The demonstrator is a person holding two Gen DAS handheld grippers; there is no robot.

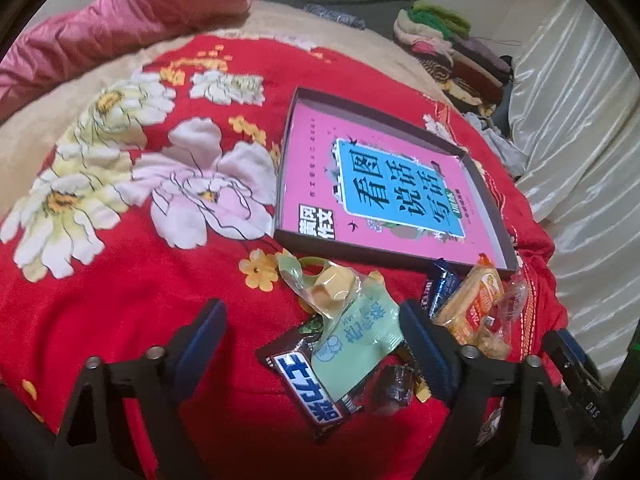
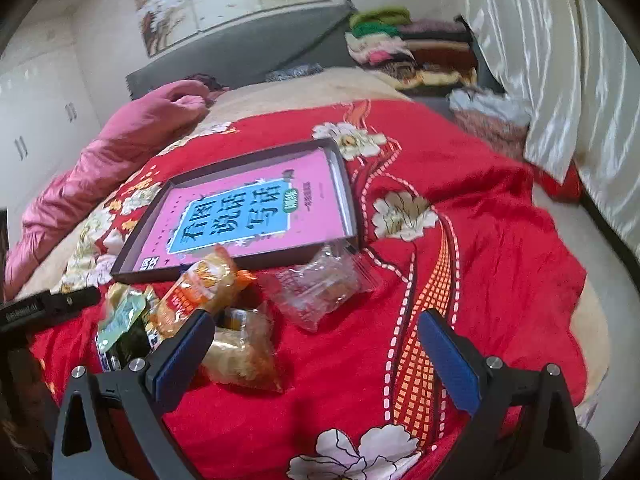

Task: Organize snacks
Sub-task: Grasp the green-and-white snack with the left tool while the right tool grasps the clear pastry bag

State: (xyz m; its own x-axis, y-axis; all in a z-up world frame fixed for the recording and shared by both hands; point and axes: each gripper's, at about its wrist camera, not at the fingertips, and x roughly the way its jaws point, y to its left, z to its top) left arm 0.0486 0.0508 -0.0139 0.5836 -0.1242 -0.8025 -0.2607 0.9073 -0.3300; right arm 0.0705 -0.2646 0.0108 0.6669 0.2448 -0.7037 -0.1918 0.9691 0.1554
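A pile of snacks lies on the red flowered blanket (image 1: pixel 120 320) in front of a shallow dark box (image 1: pixel 486 196) lined with a pink book cover. In the left wrist view my left gripper (image 1: pixel 312 320) is open, its jaws either side of a pale green packet (image 1: pixel 356 336), a dark chocolate bar (image 1: pixel 308 388) and a yellow candy bag (image 1: pixel 332 284). An orange packet (image 1: pixel 472 304) lies right of them. In the right wrist view my right gripper (image 2: pixel 316 328) is open and empty above the blanket (image 2: pixel 480 220), near a tan packet (image 2: pixel 244 356), a clear packet (image 2: pixel 320 284) and the orange packet (image 2: pixel 200 288). The box (image 2: pixel 356 204) lies behind.
A pink quilt (image 2: pixel 100 168) lies at the bed's left side. Folded clothes (image 2: pixel 404 48) are stacked by the grey headboard (image 2: pixel 240 48). A white curtain (image 2: pixel 560 60) hangs on the right. The left gripper's body (image 2: pixel 48 304) shows at the left edge of the right wrist view.
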